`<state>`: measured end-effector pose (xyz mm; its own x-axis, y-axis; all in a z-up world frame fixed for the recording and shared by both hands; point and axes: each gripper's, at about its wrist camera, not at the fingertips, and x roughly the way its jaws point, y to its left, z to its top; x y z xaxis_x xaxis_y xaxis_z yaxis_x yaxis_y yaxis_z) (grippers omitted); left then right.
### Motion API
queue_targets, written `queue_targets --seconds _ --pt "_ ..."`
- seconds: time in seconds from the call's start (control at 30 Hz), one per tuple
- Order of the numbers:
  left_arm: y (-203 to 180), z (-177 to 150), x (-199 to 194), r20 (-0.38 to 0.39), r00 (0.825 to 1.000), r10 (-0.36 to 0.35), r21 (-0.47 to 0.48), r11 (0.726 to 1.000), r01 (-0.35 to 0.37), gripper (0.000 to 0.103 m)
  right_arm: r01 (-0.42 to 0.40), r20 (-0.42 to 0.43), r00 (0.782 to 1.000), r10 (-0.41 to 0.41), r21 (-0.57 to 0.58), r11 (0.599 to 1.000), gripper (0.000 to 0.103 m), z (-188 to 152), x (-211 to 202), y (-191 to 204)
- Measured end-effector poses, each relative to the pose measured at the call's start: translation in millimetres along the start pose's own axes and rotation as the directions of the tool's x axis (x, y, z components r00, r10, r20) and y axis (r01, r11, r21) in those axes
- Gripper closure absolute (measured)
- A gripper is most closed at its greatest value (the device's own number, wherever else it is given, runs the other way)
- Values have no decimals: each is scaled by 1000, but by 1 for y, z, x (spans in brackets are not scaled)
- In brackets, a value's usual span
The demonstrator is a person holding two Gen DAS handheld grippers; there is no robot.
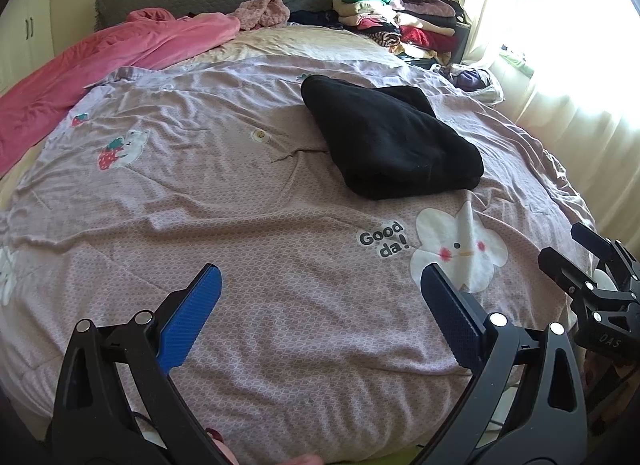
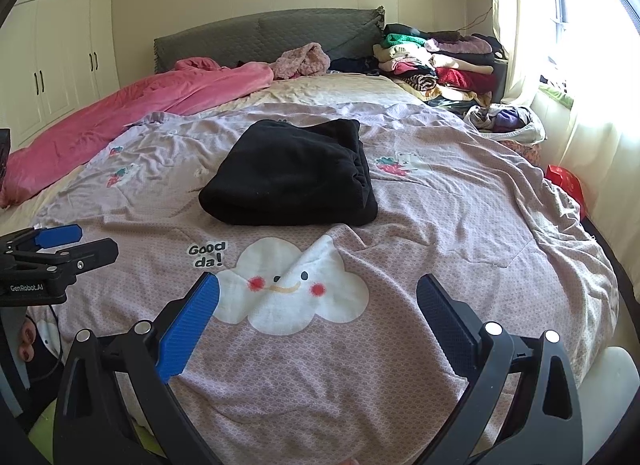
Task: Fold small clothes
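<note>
Lying on the bed's pinkish-lilac printed cotton cover [image 2: 460, 225], a folded bundle of soft black fleece clothing [image 2: 292, 175] is sitting well ahead of both grippers, past the white smiling cloud print [image 2: 292, 289] and its "Good da!" lettering [image 2: 207, 255]. The right gripper [image 2: 318, 305] is facing the bundle almost squarely: in the right wrist view the black fleece is appearing just left of centre, straight up the line of the jaws, with its thick rounded fold turned toward the camera and its layered edges showing on the right side. The left gripper [image 1: 320, 297] is standing further to the side, so in the left wrist view the same black bundle [image 1: 390, 141] is lying forward and to the right of its jaws, its long axis running diagonally from upper left to lower right. By that geometry the right gripper is looking the nearer and better aligned of the two for a reach.

Both pairs of jaws are standing wide apart and holding nothing, their blue ribbed pads [image 2: 188, 325] hovering over bare cover. Nothing is lying between either gripper and the bundle. At the far right corner of the bed a stack of folded clothes in mixed colours [image 2: 436, 61] is resting near the grey padded headboard [image 2: 260, 35], and a rumpled pink quilt [image 2: 140, 105] is trailing along the left side.
</note>
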<state>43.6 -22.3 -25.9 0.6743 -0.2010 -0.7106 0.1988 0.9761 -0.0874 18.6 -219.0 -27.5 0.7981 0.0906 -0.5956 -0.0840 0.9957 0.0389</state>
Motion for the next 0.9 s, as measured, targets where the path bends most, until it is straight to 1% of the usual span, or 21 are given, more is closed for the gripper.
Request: queue_targets --seconds 0.9 --pt "3 -1 -6 5 1000 12 -9 1000 -12 9 -7 -3 1000 7 6 1000 4 -2 -2 6"
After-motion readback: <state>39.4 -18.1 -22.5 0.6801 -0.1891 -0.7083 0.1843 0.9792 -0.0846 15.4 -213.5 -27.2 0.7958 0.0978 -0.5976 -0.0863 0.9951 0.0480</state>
